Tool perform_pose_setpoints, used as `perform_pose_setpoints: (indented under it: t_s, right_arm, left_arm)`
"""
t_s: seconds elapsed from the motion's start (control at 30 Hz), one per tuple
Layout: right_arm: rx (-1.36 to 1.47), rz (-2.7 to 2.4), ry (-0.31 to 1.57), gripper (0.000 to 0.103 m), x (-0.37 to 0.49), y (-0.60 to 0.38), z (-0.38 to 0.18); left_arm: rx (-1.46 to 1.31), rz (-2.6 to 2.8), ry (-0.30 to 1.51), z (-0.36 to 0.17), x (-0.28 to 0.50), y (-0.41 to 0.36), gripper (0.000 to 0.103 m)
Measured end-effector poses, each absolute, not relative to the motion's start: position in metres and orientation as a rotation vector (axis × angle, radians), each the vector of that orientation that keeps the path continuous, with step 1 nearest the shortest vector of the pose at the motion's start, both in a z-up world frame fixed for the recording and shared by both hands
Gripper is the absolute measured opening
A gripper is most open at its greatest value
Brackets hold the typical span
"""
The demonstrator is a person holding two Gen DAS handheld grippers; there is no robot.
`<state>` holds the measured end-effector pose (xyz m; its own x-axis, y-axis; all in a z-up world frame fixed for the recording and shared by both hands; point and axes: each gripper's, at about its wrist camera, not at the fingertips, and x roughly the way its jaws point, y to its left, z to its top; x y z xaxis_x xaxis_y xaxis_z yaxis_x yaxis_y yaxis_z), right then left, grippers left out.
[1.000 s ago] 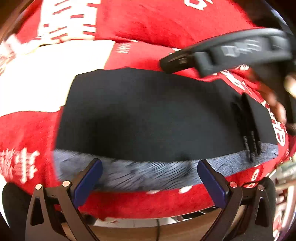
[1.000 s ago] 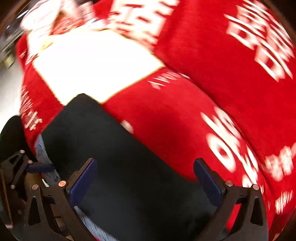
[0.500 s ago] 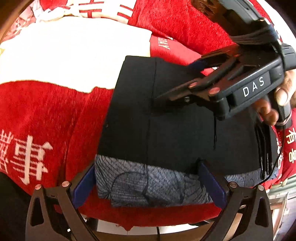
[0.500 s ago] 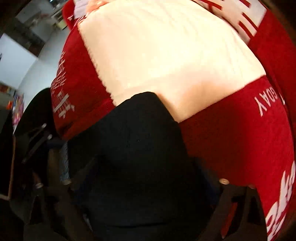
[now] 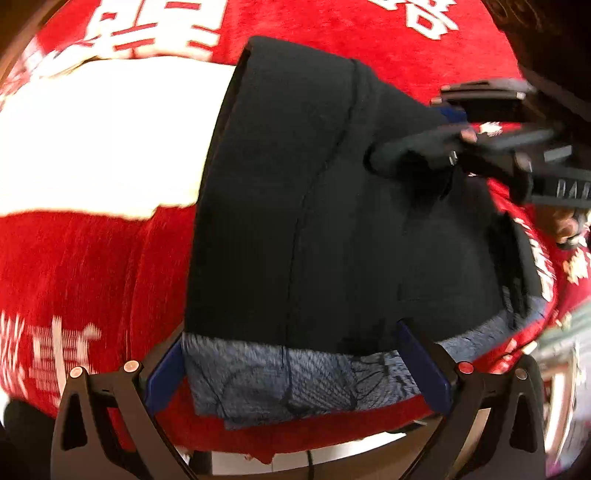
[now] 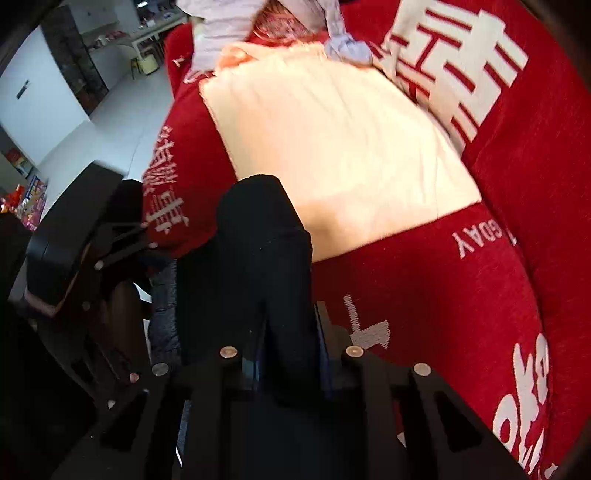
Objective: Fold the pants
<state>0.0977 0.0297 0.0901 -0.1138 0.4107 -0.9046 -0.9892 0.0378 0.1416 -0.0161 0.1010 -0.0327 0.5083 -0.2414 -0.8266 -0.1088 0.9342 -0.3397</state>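
The right tongs are pointing steeply down and have just been closing; they are now pinching a raised fold of the black pants between their pads. In the left wrist view the right tongs are reaching in from the right side, with a person's hand gripping the handle behind them. The left tongs are also tilting downward, spread wide on either side of the grey patterned waistband lining, with no pad clearly pressing on it. The pants are lying folded near the front edge of the surface, on a red blanket with white characters and a cream panel. In the right wrist view, pale crumpled clothing is sitting at the far edge, and a light floor is showing beyond the left edge.
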Motion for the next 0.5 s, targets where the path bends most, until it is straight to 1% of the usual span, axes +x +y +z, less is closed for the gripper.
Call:
perform_pose_setpoints:
  t_s: [0.13,0.2,0.3,0.4,0.47,0.5]
  right_arm:
    - [-0.749,1.440,0.947,0.024,0.086,0.010,0.103]
    - [-0.736,1.441,0.921,0.024,0.080,0.003,0.106]
    - [-0.705,1.435,0.912,0.024,0.079,-0.002,0.106]
    - [-0.696,1.414,0.915,0.024,0.082,-0.003,0.102]
    - [-0.664,1.381,0.957,0.028,0.091,-0.003,0.096]
    - [-0.644,1.350,0.979,0.036,0.097,-0.005,0.094]
  left_arm:
    - [-0.382,-0.253,1.039,-0.038,-0.002,0.115,0.103]
    - [-0.350,-0.309,1.009,-0.033,0.003,0.115,0.103]
    - [-0.304,-0.411,0.996,-0.028,0.018,0.102,0.103]
    - [-0.217,-0.376,0.979,-0.029,0.019,0.087,0.102]
    - [-0.201,-0.359,0.973,-0.026,0.016,0.085,0.080]
    - [-0.209,-0.361,0.981,-0.023,0.015,0.088,0.052]
